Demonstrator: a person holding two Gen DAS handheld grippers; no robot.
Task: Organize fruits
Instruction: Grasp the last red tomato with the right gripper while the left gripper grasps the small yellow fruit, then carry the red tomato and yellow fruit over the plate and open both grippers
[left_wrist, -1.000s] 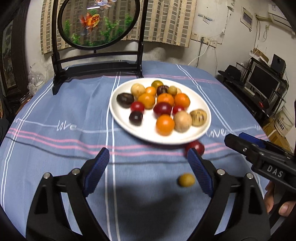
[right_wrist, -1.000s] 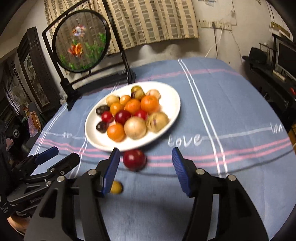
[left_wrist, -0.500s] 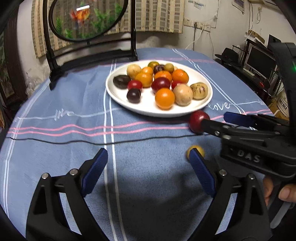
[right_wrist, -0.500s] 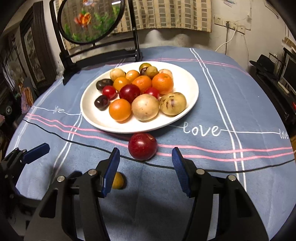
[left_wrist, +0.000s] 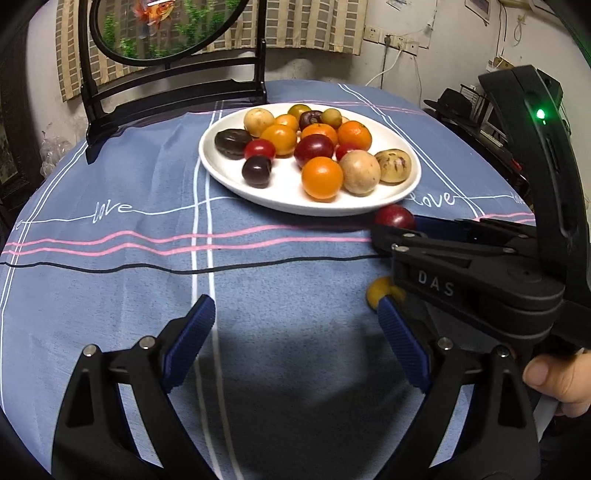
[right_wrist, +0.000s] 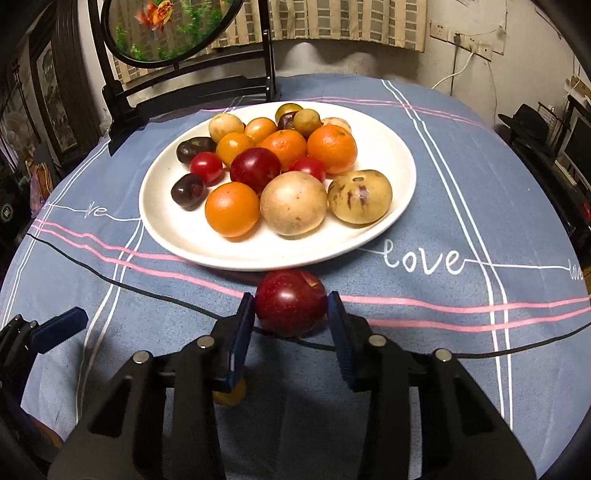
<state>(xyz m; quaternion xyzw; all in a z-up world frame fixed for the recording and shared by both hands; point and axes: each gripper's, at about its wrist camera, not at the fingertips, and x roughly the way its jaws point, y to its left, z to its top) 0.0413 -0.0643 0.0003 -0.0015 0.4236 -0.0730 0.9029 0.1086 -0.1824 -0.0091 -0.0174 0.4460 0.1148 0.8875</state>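
Blue-clothed surface (right_wrist: 461, 177); right tongs (right_wrist: 290, 317) closing around red plum (right_wrist: 290, 301) beside plate (right_wrist: 388, 155); left tongs (left_wrist: 295, 332) spread apart, empty.

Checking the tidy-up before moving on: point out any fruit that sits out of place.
Two fruits lie on the tablecloth off the white plate: a dark red plum just by its near rim, between the closing right gripper fingers, and a small yellow fruit nearer the camera, partly hidden.
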